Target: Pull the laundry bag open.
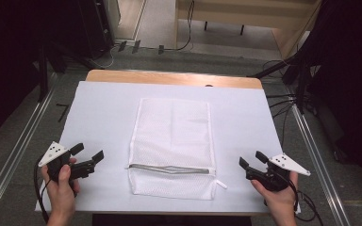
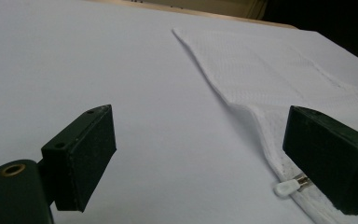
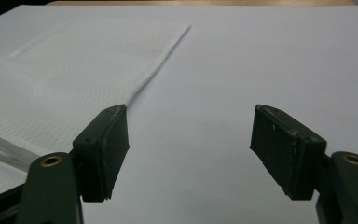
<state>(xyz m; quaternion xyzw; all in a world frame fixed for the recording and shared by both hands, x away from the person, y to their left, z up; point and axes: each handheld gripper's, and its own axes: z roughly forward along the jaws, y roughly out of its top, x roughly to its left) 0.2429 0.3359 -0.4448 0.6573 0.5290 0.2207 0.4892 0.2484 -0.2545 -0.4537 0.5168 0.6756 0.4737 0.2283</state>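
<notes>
White-covered table [image 1: 103, 108], flat white mesh zip bag [image 1: 173, 141] between wide-open, empty left hand-held gripper [image 1: 87, 156] and right hand-held gripper [image 1: 251, 160]

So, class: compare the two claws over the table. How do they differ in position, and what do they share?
The left claw sits left of the white mesh bag; the right claw sits to its right. The left claw's view shows the bag's zipper pull; the right's shows plain mesh. Both are open, holding nothing.

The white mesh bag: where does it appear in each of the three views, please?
High view: white mesh bag lies at the centre of the white table cover.
Left gripper view: upper right, running behind the right jaw.
Right gripper view: upper left.
Shared landmark: the bag's long straight edge on the cover.
</notes>
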